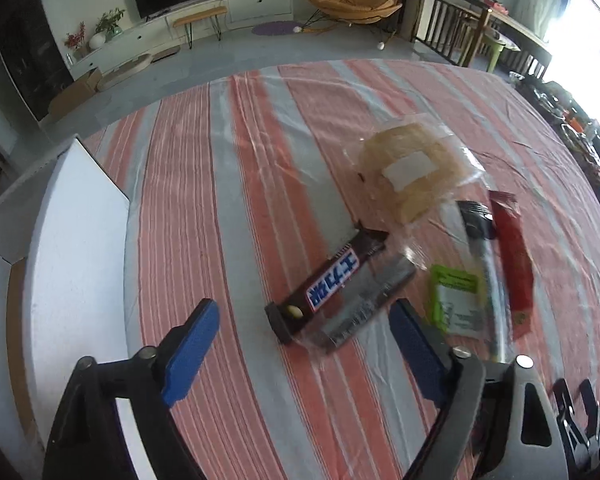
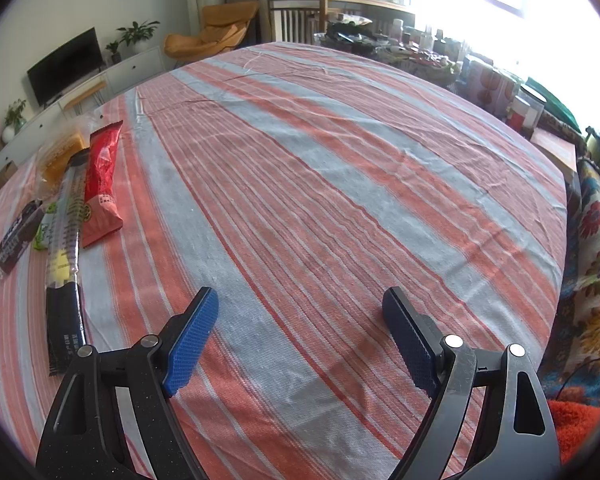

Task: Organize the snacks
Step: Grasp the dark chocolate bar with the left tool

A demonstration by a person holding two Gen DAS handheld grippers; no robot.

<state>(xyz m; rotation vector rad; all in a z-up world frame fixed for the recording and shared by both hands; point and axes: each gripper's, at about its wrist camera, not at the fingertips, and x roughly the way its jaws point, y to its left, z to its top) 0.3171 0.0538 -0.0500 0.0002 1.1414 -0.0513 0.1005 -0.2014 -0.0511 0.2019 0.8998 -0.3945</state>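
Nearest, the left gripper (image 1: 304, 316) hangs just above the worktop (image 1: 228, 208) with its blue fingers (image 1: 190, 350) spread wide and holding nothing; the brown chocolate bar (image 1: 332, 284) lies just ahead of the gap, angled away to the right. Its foil wrapper looks slick but the bar inside should be stiff and light, so a pinch across the narrow width near the middle ought to hold without crushing it. Touching its right side is a clear-wrapped flat packet (image 1: 364, 304), blurred here, so I cannot tell what it holds. Just beside that lies a green-and-white sachet (image 1: 456, 300), thin and floppy, best lifted by an edge. A long dark-and-clear stick pack (image 1: 486, 264) and a red packet (image 1: 514, 264) run alongside; both are slender and will likely bend or slide if gripped at one end. Farther on, the bagged bread (image 1: 412, 168) is soft and easily squashed, so the loose plastic at its edge is the safer hold. A white box (image 1: 76, 248) stands at the left edge of the worktop, the probable place for the snacks.

The right gripper (image 2: 300, 320) hovers over bare striped cloth (image 2: 340, 180), its fingers (image 2: 190, 336) likewise wide apart and empty, well apart from the snack row at its far left.
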